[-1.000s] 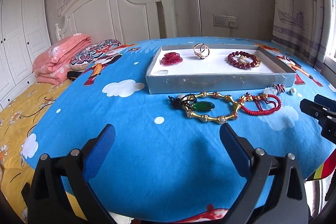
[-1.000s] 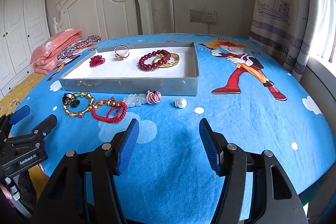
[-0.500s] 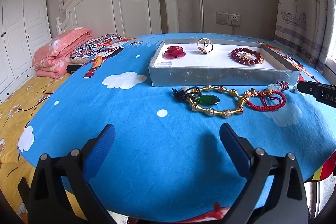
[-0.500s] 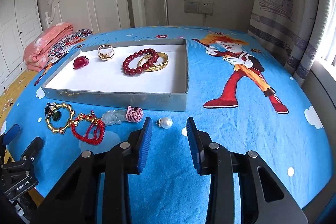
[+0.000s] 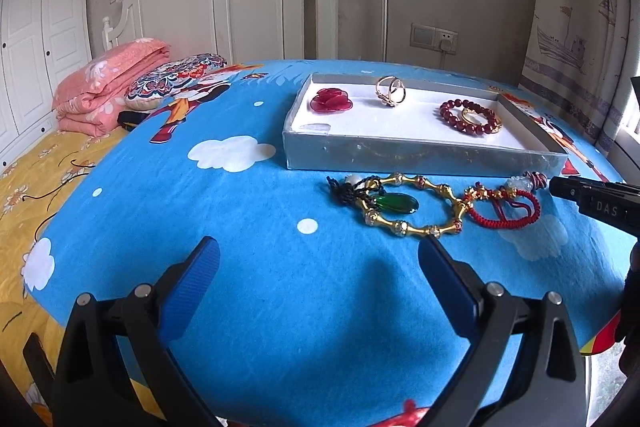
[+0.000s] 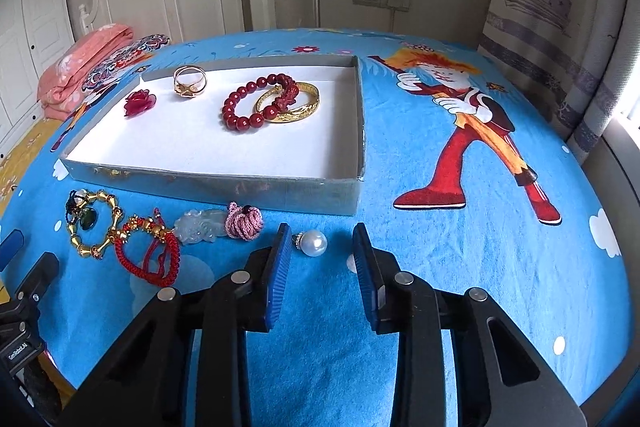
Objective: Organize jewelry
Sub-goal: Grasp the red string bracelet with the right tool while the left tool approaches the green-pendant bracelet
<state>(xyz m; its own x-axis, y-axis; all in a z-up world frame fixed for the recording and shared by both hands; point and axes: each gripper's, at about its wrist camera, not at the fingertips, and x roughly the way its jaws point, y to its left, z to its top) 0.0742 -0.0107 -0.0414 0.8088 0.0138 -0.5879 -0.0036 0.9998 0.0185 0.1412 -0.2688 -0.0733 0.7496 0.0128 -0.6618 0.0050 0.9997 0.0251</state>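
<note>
blue cartoon-print cloth [image 5: 248,211] covers the round table in the left wrist view. the left gripper [image 5: 319,269] hangs over bare cloth at the near edge, its blue pads spread wide with nothing between them. a shallow grey tray [image 5: 420,157] with a white floor sits further back, right of centre. inside it lie a red flower piece [image 5: 331,99] at the far left, a gold ring [image 5: 391,91] beside it, and a dark red bead bracelet [image 5: 469,115] to the right. just near the tray's front wall, on the cloth, a gold link bracelet [image 5: 416,205] rings a green pendant [image 5: 396,203], and a red cord bracelet [image 5: 505,209] touches its right end. the right gripper's black tip pokes in from the right edge.

in the right wrist view the right gripper [image 6: 322,249] has its jaws partly drawn in, having just been closing. a pearl [image 6: 314,243] lies on the cloth between the fingertips, closer to the left pad; the pads do not press on it. left of it sit a pink knotted cord ball [image 6: 244,223] and a pale carved stone [image 6: 200,227], both near the tray's front wall. in the tray a gold bangle [image 6: 294,105] overlaps the red beads.
</note>
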